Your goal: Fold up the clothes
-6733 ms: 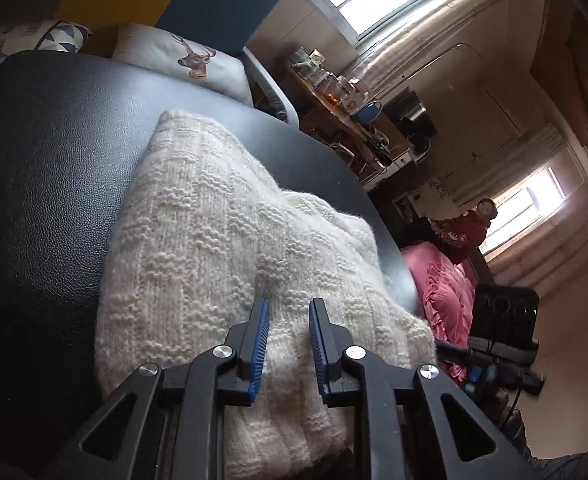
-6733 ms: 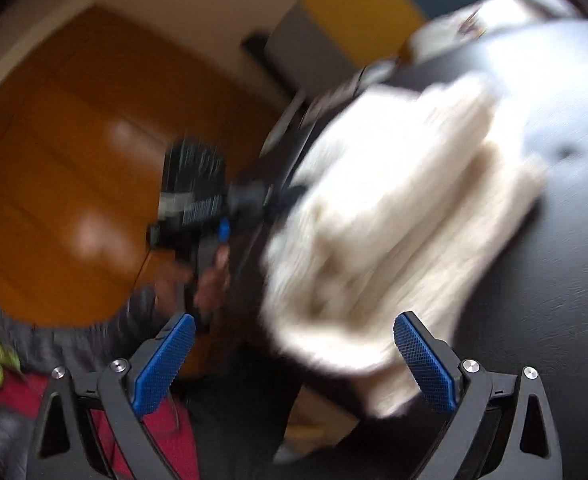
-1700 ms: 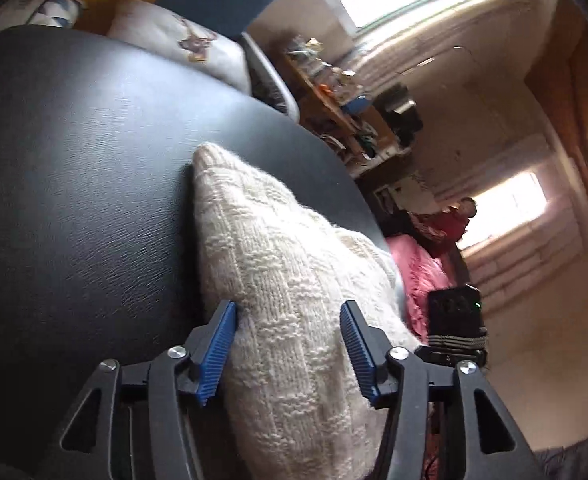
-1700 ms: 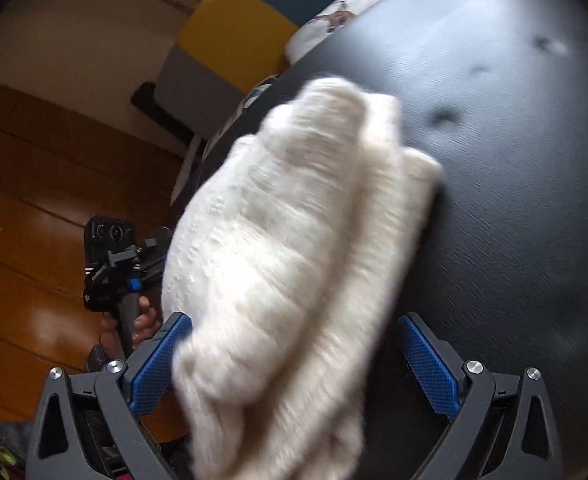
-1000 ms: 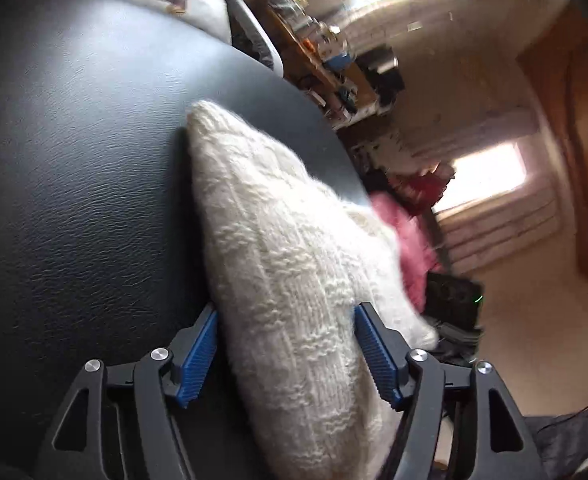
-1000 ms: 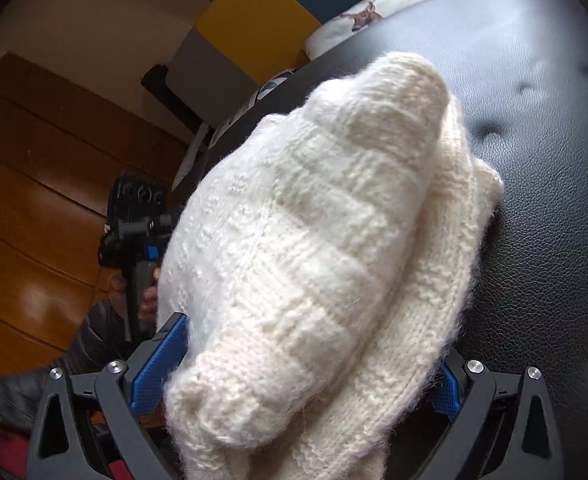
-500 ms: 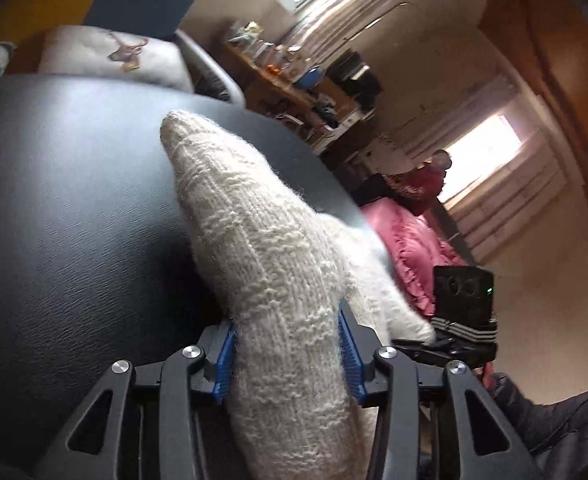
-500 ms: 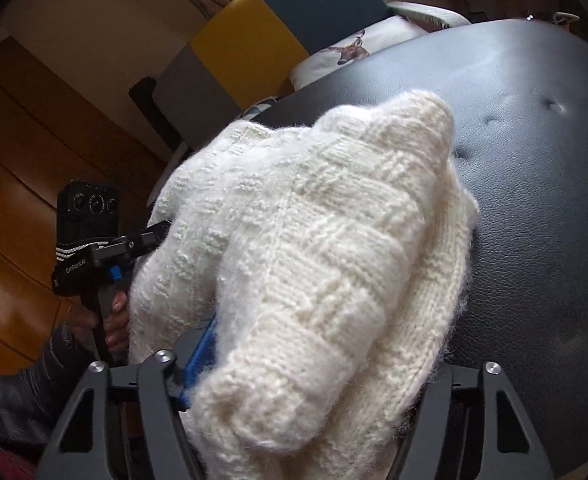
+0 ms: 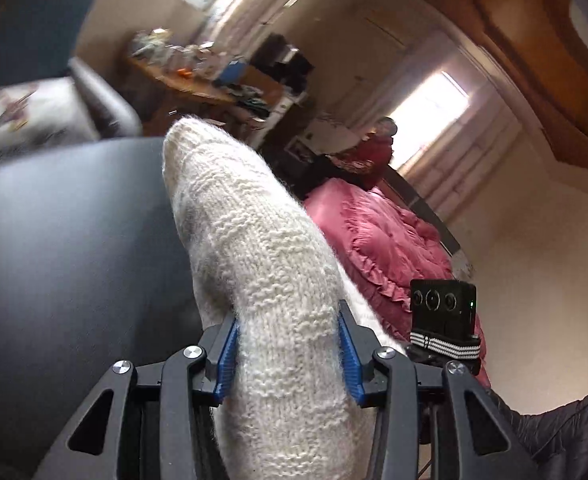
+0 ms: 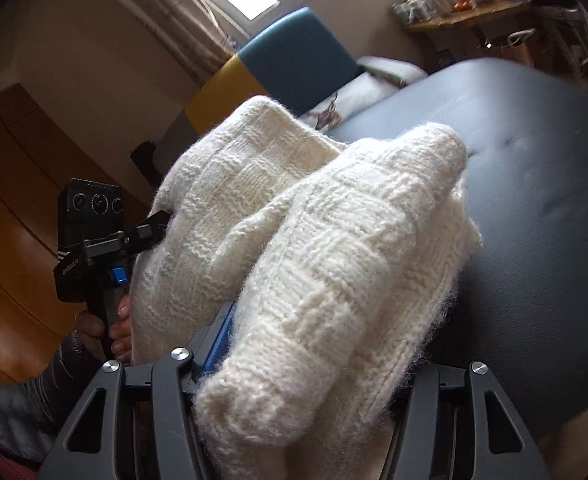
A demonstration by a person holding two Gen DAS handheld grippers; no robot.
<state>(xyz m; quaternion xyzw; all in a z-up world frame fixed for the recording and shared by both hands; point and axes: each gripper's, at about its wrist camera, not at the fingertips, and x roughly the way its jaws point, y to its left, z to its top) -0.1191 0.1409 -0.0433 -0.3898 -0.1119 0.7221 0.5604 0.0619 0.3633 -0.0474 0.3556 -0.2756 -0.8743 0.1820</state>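
A folded cream knitted sweater (image 9: 254,240) is held up off the black padded surface (image 9: 74,240). My left gripper (image 9: 288,354) is shut on one end of the sweater, the knit bulging between its blue pads (image 9: 226,360). In the right wrist view the sweater (image 10: 313,248) fills the middle as a thick folded bundle. My right gripper (image 10: 313,344) is shut on its other end; its right finger is hidden by the knit. The left gripper's body (image 10: 94,240) shows at the sweater's far side.
The black padded surface (image 10: 533,200) lies below and to the right. A blue and yellow chair (image 10: 294,64) with a white cushion stands behind it. A pink bedspread (image 9: 381,248) and a cluttered wooden shelf (image 9: 198,76) lie beyond.
Both grippers closed on the ends of the folded sweater and raised it off the black surface; both views tilted up toward the room.
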